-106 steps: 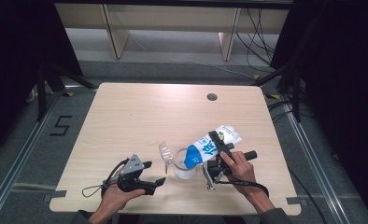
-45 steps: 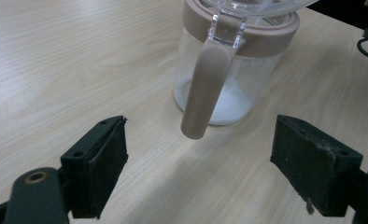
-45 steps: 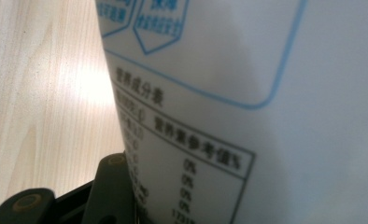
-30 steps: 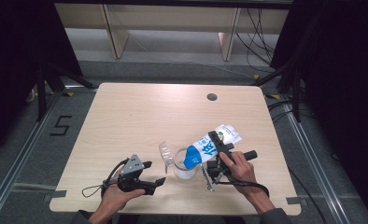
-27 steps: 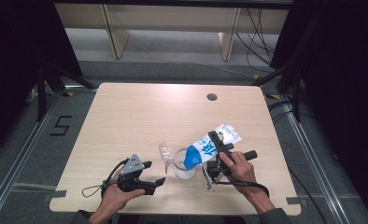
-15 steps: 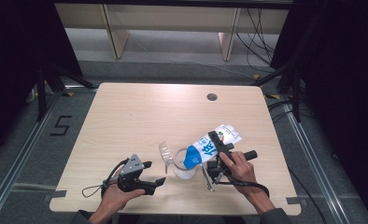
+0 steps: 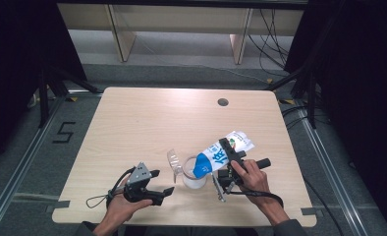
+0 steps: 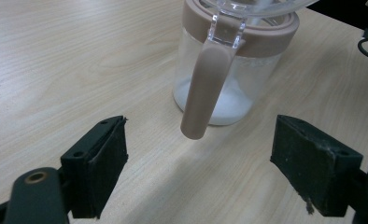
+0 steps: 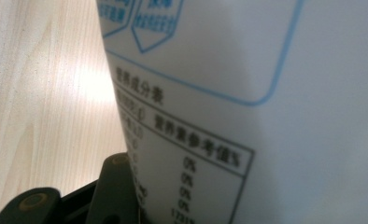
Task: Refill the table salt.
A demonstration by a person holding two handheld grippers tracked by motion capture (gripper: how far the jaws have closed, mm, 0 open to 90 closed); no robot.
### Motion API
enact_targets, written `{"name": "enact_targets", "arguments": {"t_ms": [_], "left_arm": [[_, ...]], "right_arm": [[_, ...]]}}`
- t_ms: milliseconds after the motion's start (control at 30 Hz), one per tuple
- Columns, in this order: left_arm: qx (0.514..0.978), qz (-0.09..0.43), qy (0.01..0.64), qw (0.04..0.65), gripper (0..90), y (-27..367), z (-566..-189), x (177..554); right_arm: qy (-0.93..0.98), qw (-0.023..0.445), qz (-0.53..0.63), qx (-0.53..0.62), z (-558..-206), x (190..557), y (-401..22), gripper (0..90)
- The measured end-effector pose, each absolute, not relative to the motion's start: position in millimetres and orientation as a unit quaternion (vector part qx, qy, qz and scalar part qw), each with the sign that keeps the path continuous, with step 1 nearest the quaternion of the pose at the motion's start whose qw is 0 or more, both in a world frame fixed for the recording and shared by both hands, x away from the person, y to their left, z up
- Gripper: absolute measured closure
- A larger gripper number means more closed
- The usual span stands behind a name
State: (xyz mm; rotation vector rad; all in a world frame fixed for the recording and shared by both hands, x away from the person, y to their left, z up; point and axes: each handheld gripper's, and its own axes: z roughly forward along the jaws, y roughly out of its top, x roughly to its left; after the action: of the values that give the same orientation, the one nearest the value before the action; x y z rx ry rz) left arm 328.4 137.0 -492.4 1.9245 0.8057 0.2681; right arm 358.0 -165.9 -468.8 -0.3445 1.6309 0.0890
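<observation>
A blue and white bag is tipped mouth-down over a clear glass jar near the table's front. My right gripper is shut on the bag, whose white printed side stands close against its camera. The jar has a brown collar, a brown handle and white powder at its bottom. Its clear lid is swung open to the left. My left gripper rests open on the table left of the jar, jaws wide apart and pointing at the handle.
The wooden table has a round dark cable hole at its back right. Black frame legs and cables stand on the floor around it.
</observation>
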Motion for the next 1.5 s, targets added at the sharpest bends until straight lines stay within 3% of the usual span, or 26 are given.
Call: {"name": "enact_targets", "arguments": {"t_ms": [1500], "left_arm": [[0.795,0.112,0.333,0.493,17.7,137.0,-492.2,328.1]], "right_arm": [[0.714,0.680,0.039,-0.164,-468.4,357.5,-164.9,56.6]]}}
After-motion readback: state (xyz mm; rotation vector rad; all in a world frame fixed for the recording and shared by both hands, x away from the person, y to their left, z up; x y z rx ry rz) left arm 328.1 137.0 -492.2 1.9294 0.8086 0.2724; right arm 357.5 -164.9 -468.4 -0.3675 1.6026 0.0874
